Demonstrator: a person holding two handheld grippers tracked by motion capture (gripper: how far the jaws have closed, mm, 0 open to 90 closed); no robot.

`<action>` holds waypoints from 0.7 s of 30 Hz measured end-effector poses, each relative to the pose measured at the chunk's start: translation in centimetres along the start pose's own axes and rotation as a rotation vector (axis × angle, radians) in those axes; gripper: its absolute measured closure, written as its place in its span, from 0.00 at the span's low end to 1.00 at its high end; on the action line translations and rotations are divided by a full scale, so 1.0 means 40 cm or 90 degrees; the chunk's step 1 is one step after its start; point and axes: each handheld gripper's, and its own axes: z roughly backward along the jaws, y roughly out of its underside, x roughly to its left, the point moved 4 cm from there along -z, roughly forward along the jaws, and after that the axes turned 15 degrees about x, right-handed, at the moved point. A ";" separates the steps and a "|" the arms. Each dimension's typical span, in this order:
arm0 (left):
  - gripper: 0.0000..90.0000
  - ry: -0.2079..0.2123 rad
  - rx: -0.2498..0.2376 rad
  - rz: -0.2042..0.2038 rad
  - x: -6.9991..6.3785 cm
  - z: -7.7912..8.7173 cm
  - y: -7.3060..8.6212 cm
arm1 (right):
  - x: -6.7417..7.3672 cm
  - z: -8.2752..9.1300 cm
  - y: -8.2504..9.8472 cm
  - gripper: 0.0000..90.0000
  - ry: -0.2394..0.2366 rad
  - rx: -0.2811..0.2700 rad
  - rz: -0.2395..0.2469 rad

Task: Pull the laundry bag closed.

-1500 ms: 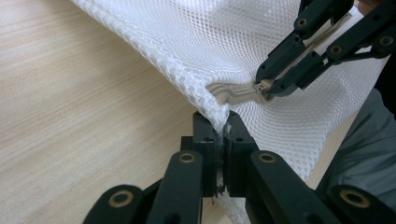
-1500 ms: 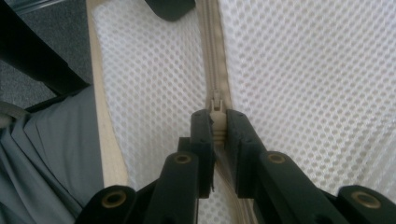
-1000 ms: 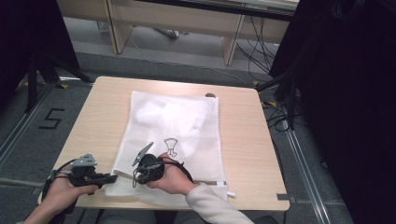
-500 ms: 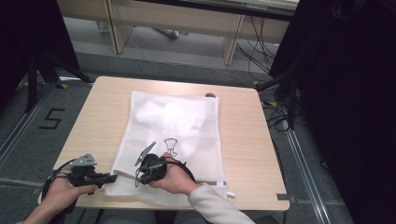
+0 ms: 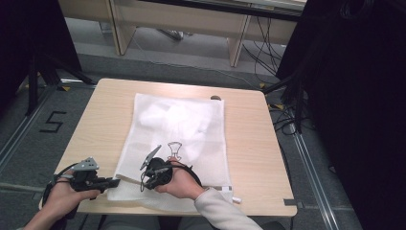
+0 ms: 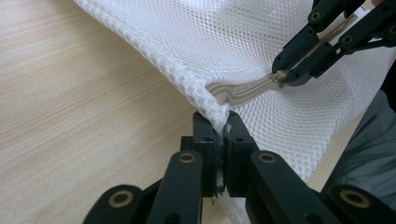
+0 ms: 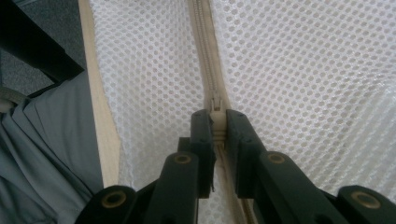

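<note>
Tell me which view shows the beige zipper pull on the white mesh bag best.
Right gripper view: the beige zipper pull sits close-up between the right gripper jaws, on the white mesh laundry bag. Left gripper view shows it farther off, pinched, partly hidden. High view: too small to make out.

table (image 5: 105,120): wooden | floor mark "5" (image 5: 52,122) | cables (image 5: 261,52) on floor

Black jaws (image 6: 219,158) – brass screws – grey sleeve (image 5: 218,213)
</note>
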 end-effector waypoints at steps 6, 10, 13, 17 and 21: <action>0.95 -0.003 -0.005 0.002 -0.002 0.000 -0.001 | 0.002 0.002 0.002 0.92 0.000 0.002 -0.003; 0.95 0.000 -0.001 0.000 0.000 0.001 0.000 | 0.002 0.006 0.005 0.92 0.001 0.004 -0.004; 0.95 -0.001 -0.002 -0.001 0.000 0.000 0.000 | -0.003 0.006 0.010 0.92 0.004 0.006 0.000; 0.95 -0.002 -0.004 -0.001 0.000 0.001 -0.001 | -0.002 0.008 0.014 0.92 0.002 0.008 -0.008; 0.95 -0.005 -0.012 0.003 -0.003 0.000 -0.002 | -0.002 0.011 0.014 0.92 0.000 0.010 -0.009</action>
